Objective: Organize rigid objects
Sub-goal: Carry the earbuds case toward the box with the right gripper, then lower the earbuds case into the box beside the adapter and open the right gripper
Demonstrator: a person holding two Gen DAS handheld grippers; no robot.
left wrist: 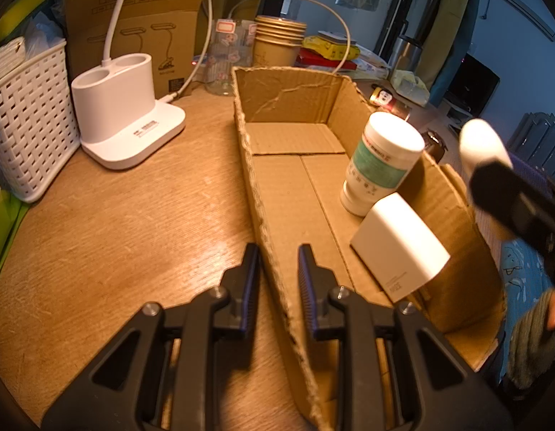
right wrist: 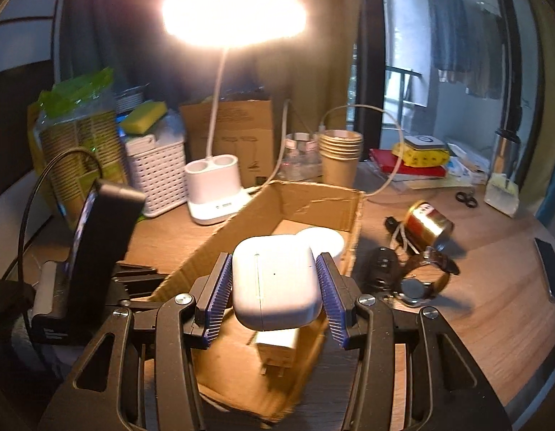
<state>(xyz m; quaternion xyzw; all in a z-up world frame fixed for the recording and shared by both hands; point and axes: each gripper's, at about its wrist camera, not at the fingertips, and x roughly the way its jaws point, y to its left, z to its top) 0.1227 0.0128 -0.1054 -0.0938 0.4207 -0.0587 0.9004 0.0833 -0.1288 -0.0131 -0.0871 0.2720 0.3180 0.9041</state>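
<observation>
Left tool (left wrist: 277,280) clamped on the near wall of the cardboard box (left wrist: 257,194), bench (left wrist: 134,222) to its left. In the box: white bottle (left wrist: 383,163) and white charger (left wrist: 399,248). Right tool (right wrist: 274,287) clamped on white earbuds case (right wrist: 275,283) above the box; probably clear of the contents, view blurred.

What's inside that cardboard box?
In the box: an upright white bottle and a white charger. The earbud case held above hides part of the floor.
</observation>
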